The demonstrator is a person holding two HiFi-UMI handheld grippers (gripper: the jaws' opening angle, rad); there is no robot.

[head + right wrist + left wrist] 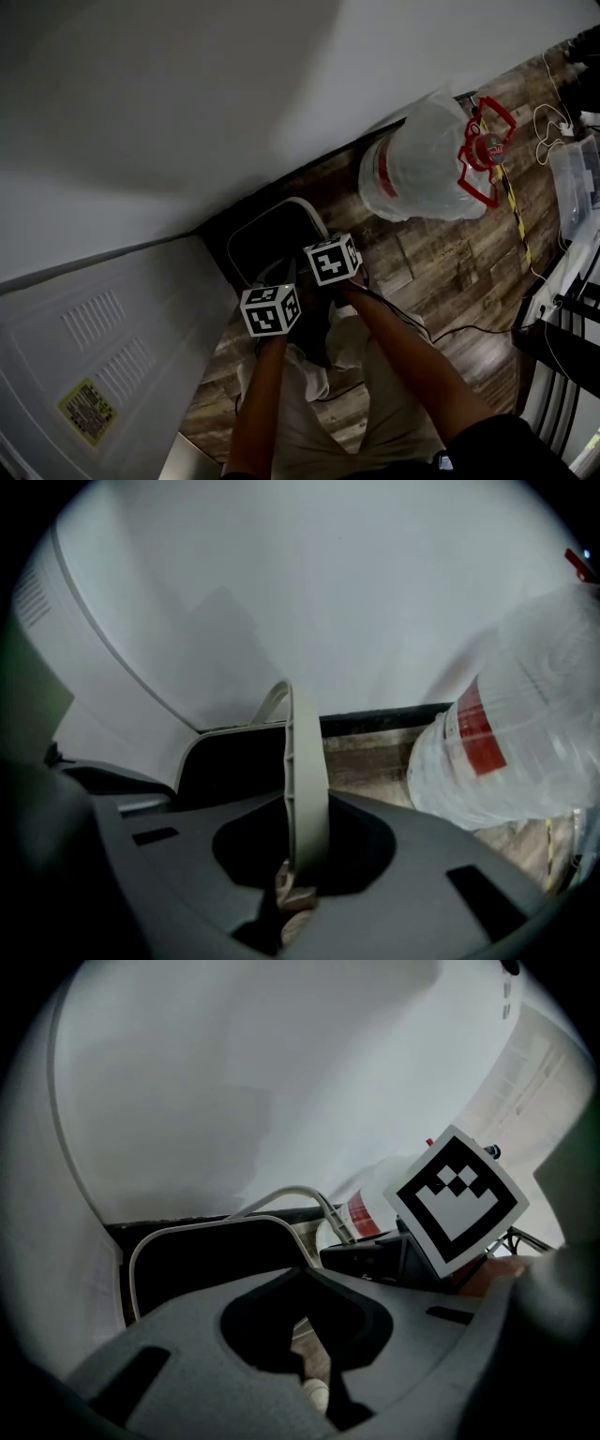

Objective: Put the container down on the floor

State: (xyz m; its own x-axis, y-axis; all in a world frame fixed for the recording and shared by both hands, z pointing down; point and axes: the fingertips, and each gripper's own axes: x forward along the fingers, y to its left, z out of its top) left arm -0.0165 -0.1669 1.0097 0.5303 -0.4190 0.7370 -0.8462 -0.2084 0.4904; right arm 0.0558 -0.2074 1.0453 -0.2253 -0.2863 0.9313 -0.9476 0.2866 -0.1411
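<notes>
The container (pixel 267 239) is a dark bin with a pale rim, in the corner by the white wall, over the wooden floor. Its pale bail handle (pixel 306 789) runs up through my right gripper (pixel 295 888), which is shut on it. That gripper's marker cube (pixel 333 259) shows just right of the bin. My left gripper (pixel 309 1377) hovers at the bin's near side, its cube (pixel 271 310) lower left. The bin's rim (pixel 141 1251) lies ahead of it. Its jaws are in shadow, so whether they hold anything is unclear. The bin's base is hidden.
A large clear water bottle (pixel 422 164) with a red label and red carry handle lies on the floor right of the bin. A white panel (pixel 103 347) with a yellow sticker stands at left. Cables and a clear plastic box (pixel 577 178) sit at far right.
</notes>
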